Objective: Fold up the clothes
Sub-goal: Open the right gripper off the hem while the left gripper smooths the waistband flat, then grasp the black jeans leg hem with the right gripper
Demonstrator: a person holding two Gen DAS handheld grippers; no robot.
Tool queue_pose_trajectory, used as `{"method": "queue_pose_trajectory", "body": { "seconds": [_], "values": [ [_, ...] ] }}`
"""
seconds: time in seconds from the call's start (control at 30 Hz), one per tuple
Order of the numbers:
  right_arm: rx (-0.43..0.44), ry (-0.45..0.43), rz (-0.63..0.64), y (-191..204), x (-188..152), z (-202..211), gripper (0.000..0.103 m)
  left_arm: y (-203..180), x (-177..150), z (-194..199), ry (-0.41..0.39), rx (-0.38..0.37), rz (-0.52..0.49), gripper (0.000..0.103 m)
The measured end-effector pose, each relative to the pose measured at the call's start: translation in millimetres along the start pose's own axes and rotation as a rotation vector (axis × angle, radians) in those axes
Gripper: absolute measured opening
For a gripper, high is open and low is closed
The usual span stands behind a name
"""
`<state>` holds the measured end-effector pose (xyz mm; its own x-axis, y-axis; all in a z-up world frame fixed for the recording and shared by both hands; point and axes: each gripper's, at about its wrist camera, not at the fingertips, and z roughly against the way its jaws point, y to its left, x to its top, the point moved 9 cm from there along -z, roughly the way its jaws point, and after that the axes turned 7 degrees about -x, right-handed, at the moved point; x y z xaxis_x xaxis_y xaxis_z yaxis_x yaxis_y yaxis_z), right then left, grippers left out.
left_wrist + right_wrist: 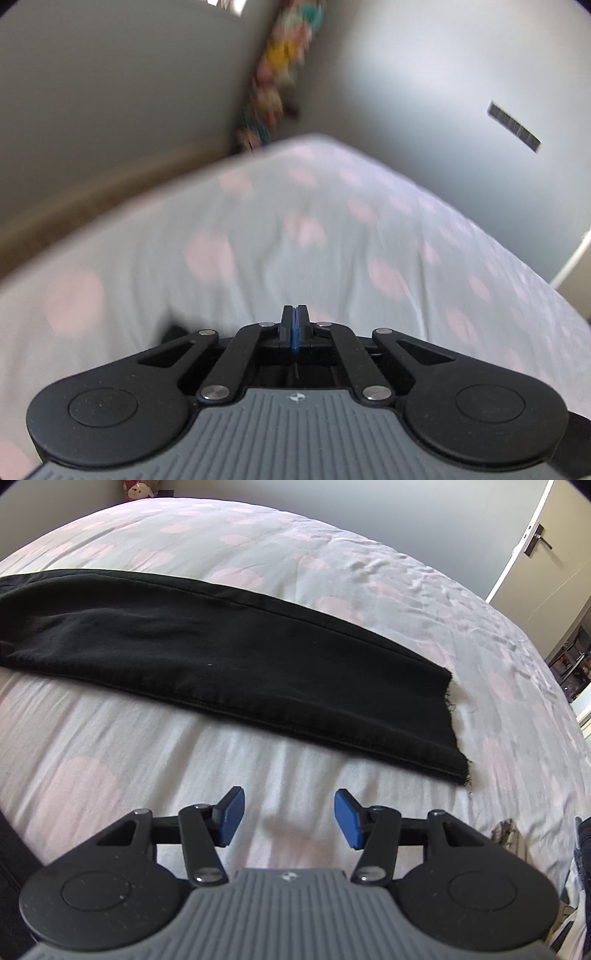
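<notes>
Lying flat across the bed, black trousers are facing the right gripper (jaws apart, empty); left gripper is sitting pressed together, empty.

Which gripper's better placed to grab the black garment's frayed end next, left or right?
Right. The right gripper is open, empty and pointed at the black garment, whose frayed end lies just ahead to its right. The left gripper is shut on nothing, and its view shows only the bedsheet.
</notes>
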<state>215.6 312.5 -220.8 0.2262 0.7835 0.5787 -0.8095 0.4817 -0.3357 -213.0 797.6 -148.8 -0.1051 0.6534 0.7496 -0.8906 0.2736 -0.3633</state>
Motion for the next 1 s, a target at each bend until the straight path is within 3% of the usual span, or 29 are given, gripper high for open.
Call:
{"method": "queue_pose_trajectory", "body": {
  "seconds": [0.1,0.2,0.23,0.27,0.3,0.33,0.37,0.47,0.7,0.77,0.83,1.0],
  "values": [
    [-0.029,-0.007,-0.055,-15.2,6.5,-6.6,0.058,9.2,5.0,-11.2,0.08,0.0,0.059,0.0],
    [-0.029,-0.002,-0.163,-33.9,10.3,-11.2,0.058,-2.3,-11.9,-11.4,0.179,-0.049,0.009,0.002],
    [-0.03,0.0,-0.191,-39.4,10.5,-12.0,0.058,-3.8,-17.4,-10.7,0.196,-0.056,0.0,0.009],
    [-0.035,0.001,-0.204,-43.8,9.8,-12.5,0.058,-4.2,-22.4,-10.6,0.213,-0.063,-0.007,0.028],
    [-0.04,0.001,-0.209,-46.8,8.7,-12.9,0.058,-4.1,-27.0,-11.1,0.23,-0.072,-0.009,0.038],
    [-0.044,0.001,-0.214,-48.7,7.1,-13.3,0.058,-3.5,-32.8,-12.1,0.251,-0.085,-0.006,0.056],
    [-0.046,0.003,-0.219,-50.1,5.4,-13.7,0.058,-2.8,-40.2,-12.6,0.276,-0.1,-0.005,0.06],
    [-0.033,0.01,-0.239,-47.8,-0.2,-13.5,0.058,4.7,-59.4,-14.2,0.313,-0.095,-0.01,0.058],
    [0.011,0.006,-0.178,-23.3,-7.0,-4.4,0.059,24.1,-75.5,-23.4,0.358,-0.212,0.117,0.053],
    [0.014,0.008,-0.161,-19.0,-7.8,-5.1,0.06,25.3,-76.3,-25.3,0.363,-0.274,0.174,0.039],
    [0.016,0.013,-0.16,-16.5,-8.6,-6.4,0.06,23.1,-79.1,-25.9,0.38,-0.325,0.205,0.034],
    [0.007,0.024,-0.175,-17.0,-8.8,-10.7,0.06,24.3,-88.0,-31.4,0.427,-0.297,0.201,0.033]
  ]
}}
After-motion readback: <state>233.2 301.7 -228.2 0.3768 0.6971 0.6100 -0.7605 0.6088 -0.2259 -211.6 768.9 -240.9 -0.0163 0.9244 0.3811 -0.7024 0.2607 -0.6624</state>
